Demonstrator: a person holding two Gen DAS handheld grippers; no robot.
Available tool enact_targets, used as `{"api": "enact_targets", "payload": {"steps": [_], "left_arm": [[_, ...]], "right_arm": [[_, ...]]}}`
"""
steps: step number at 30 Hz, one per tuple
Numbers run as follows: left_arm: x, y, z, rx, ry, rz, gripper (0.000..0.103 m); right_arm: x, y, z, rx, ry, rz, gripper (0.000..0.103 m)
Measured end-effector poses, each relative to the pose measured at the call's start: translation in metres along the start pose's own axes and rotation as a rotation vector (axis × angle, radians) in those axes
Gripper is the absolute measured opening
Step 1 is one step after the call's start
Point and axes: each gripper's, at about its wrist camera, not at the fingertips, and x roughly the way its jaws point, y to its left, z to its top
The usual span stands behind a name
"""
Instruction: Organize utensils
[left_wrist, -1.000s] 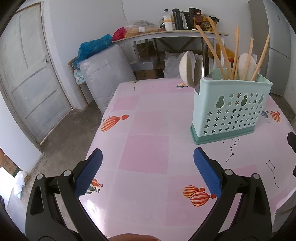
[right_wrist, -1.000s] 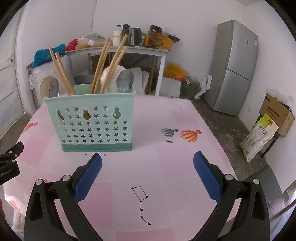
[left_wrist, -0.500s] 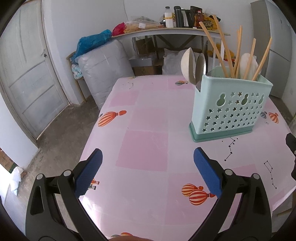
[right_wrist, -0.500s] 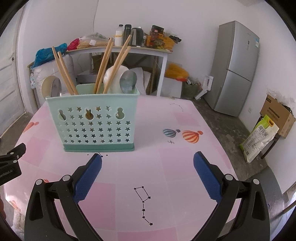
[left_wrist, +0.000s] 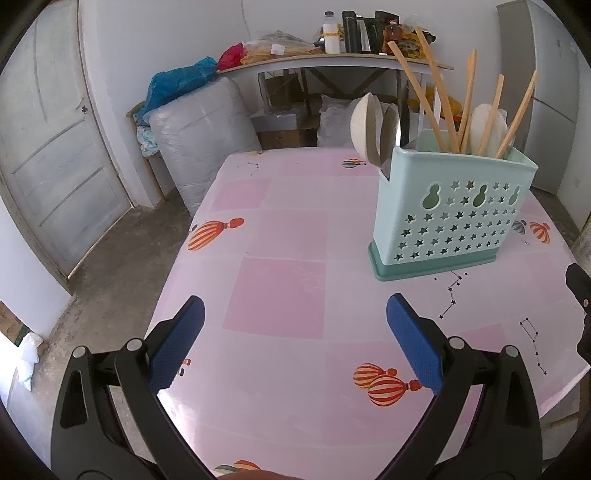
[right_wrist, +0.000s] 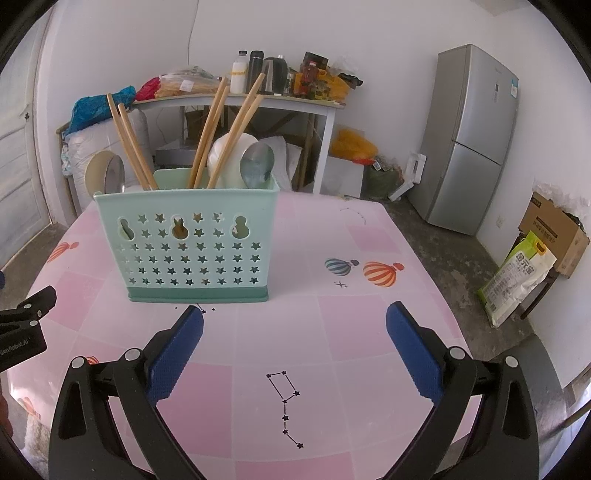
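A mint green utensil holder (left_wrist: 448, 218) (right_wrist: 192, 242) with star cut-outs stands upright on the pink table (left_wrist: 280, 295) (right_wrist: 332, 332). Wooden chopsticks (left_wrist: 432, 88) (right_wrist: 207, 129) lean out of it, along with a pale spoon (left_wrist: 364, 129) (right_wrist: 98, 173), a white spoon (left_wrist: 484, 127) (right_wrist: 227, 158) and a metal spoon (right_wrist: 258, 166). My left gripper (left_wrist: 295, 343) is open over the table's near left part, well short of the holder. My right gripper (right_wrist: 294, 347) is open too, just in front of the holder and to its right, with nothing between its fingers.
The table's left edge (left_wrist: 173, 266) drops to a concrete floor near a door (left_wrist: 48, 158). Behind stand a cluttered side table (right_wrist: 236, 99), wrapped bundles (left_wrist: 199, 136), a fridge (right_wrist: 469, 144), and a box and bag (right_wrist: 524, 273) on the right floor.
Both views have pulled slightly back and up from the holder. The grippers stay open and the utensils have not moved.
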Motion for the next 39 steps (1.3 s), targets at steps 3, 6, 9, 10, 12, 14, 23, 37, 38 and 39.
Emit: {"api": "enact_targets", "payload": {"steps": [3, 6, 9, 10, 12, 14, 23, 37, 38, 39], "left_arm": [[0.000, 0.000, 0.000, 0.000, 0.001, -0.005, 0.095], [0.000, -0.001, 0.000, 0.001, 0.003, -0.006, 0.095], [0.000, -0.001, 0.000, 0.001, 0.001, -0.004, 0.095], [0.001, -0.001, 0.001, 0.001, 0.001, -0.004, 0.095], [0.001, 0.000, 0.001, -0.001, 0.003, -0.005, 0.095], [0.001, -0.001, 0.000, 0.000, 0.003, -0.005, 0.095], [0.004, -0.002, -0.001, 0.005, 0.009, -0.013, 0.095], [0.001, -0.010, 0.001, 0.016, 0.009, -0.026, 0.095], [0.000, -0.010, 0.001, 0.018, 0.007, -0.027, 0.095], [0.000, -0.011, 0.001, 0.021, 0.005, -0.028, 0.095]], "right_arm": [[0.000, 0.000, 0.000, -0.001, 0.000, 0.000, 0.096], [0.000, 0.000, 0.000, 0.000, 0.000, 0.001, 0.096], [0.000, 0.000, -0.001, 0.001, 0.000, 0.002, 0.096], [0.000, -0.001, -0.001, 0.000, 0.000, 0.003, 0.096], [-0.001, -0.001, -0.001, -0.001, -0.001, 0.004, 0.096], [-0.001, -0.001, -0.001, -0.001, 0.000, 0.004, 0.096], [-0.001, -0.001, -0.001, 0.000, 0.000, 0.003, 0.096], [0.000, -0.001, 0.000, 0.001, 0.000, 0.008, 0.096], [0.000, -0.002, 0.000, -0.001, -0.001, 0.007, 0.096], [0.000, -0.002, 0.000, -0.001, -0.001, 0.008, 0.096]]}}
